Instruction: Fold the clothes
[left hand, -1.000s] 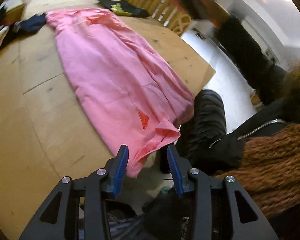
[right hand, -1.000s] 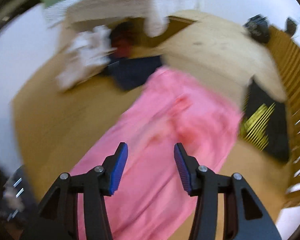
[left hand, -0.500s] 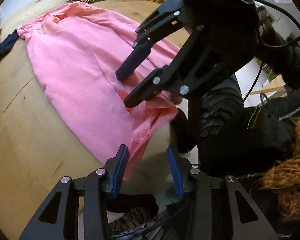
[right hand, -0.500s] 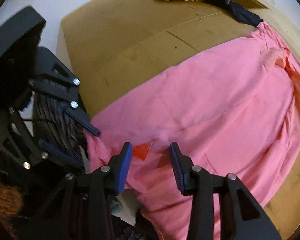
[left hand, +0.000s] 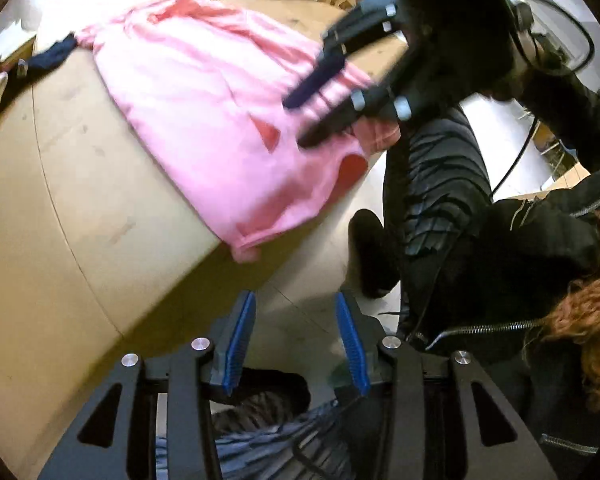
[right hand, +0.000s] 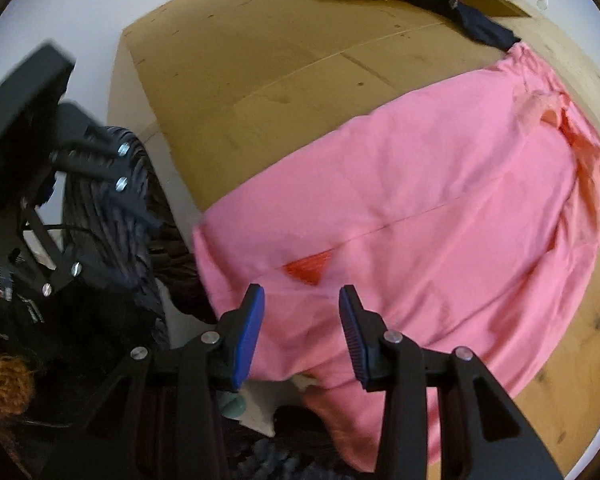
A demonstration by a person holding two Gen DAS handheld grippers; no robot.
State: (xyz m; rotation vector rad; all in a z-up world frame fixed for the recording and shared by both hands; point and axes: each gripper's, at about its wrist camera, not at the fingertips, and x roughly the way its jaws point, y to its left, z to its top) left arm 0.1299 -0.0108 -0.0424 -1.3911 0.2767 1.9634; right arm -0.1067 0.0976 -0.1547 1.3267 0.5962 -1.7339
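Pink garment point(right hand: 440, 200) lies under the empty, wide-open right gripper point(right hand: 302, 320).

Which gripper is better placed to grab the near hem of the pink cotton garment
Right, probably. The right gripper hangs open directly over the pink cotton garment by its near hem at the edge of the wooden table. The left gripper, also open, sits off the table edge with only floor between its fingers.

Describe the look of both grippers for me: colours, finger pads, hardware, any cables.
Both the left gripper and right gripper have matte black angular frames with triangular cutouts, silver round screw heads, and ribbed blue pads on their fingers. A thin black cable trails behind the right gripper in the left wrist view.
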